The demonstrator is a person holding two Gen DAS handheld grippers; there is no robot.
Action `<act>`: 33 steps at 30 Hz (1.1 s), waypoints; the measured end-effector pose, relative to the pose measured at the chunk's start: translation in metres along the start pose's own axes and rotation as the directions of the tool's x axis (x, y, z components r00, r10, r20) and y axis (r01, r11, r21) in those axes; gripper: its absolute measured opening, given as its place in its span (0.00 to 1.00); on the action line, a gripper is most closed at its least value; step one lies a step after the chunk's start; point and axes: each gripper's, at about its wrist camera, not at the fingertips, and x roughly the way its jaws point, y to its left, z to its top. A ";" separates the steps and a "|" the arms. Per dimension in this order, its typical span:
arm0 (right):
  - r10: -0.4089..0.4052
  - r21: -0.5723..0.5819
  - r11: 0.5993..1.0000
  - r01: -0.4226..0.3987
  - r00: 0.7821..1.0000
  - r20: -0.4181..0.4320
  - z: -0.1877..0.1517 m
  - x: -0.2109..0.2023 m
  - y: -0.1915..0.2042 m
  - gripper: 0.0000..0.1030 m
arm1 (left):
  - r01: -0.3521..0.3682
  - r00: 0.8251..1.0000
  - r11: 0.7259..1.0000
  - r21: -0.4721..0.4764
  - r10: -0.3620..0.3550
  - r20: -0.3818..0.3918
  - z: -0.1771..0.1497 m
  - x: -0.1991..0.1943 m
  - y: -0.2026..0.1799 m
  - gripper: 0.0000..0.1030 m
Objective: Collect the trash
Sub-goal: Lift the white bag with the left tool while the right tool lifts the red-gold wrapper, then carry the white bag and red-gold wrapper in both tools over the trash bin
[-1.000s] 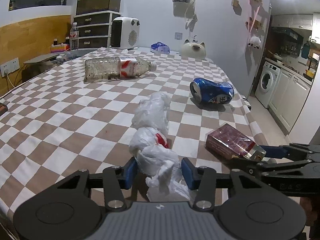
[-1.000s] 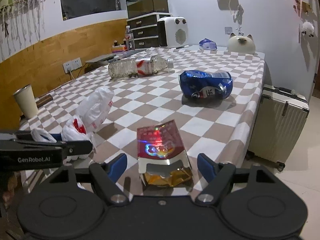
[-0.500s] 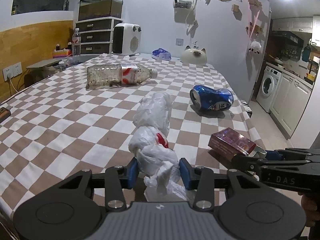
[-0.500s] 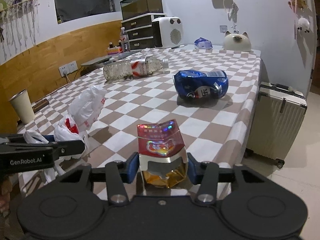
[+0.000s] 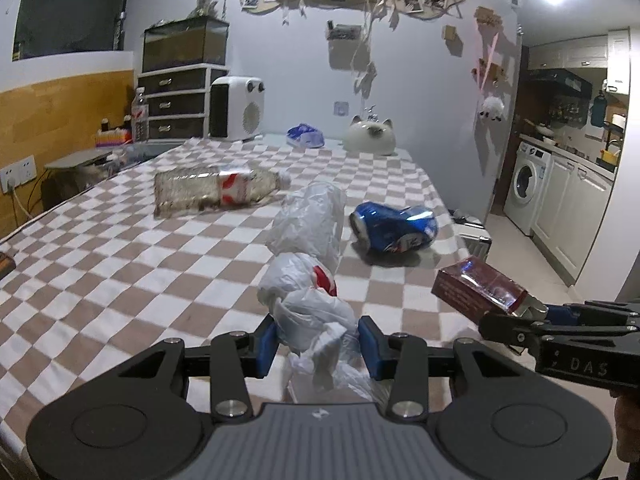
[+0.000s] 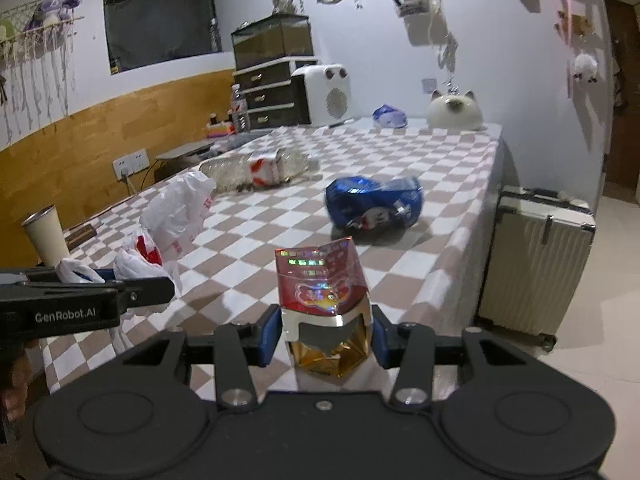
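Observation:
My left gripper (image 5: 318, 340) is shut on the near end of a crumpled white plastic bag (image 5: 308, 240) with red print, and the bag hangs lifted over the checked tablecloth (image 5: 100, 260). My right gripper (image 6: 324, 336) is shut on a red foil-lined cigarette pack (image 6: 320, 284), held off the cloth at the table's near right corner. The pack (image 5: 476, 288) also shows at the right of the left wrist view. The bag (image 6: 176, 212) and left gripper (image 6: 152, 292) appear at the left of the right wrist view. A crushed blue can (image 5: 394, 232) and a clear plastic bottle (image 5: 216, 192) lie farther back.
A pale suitcase (image 6: 536, 260) stands on the floor beside the table's right edge. A paper cup (image 6: 42, 234) sits at the left. At the far end stand a white heater (image 5: 236, 108) and a cat-shaped ornament (image 5: 370, 136). A washing machine (image 5: 524, 188) is at the right.
The right jaws closed onto the red pack, and it has come up off the cloth. The left gripper has risen with the bag in it.

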 end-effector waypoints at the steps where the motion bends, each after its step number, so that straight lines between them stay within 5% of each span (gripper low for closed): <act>1: -0.009 0.003 1.000 0.009 1.000 0.007 0.001 -0.004 -0.003 0.45 | 0.004 1.000 1.000 0.003 -0.004 0.005 0.001 -0.001 -0.003 0.42; 17: -0.151 0.055 0.988 0.145 0.983 0.102 -0.002 -0.070 -0.048 0.46 | 0.098 0.993 0.994 0.057 -0.101 0.061 0.005 -0.017 -0.072 0.42; 33: -0.332 0.142 0.939 0.314 0.935 0.127 -0.029 -0.141 -0.118 0.46 | 0.249 0.966 0.960 0.126 -0.256 0.038 -0.003 -0.007 -0.174 0.42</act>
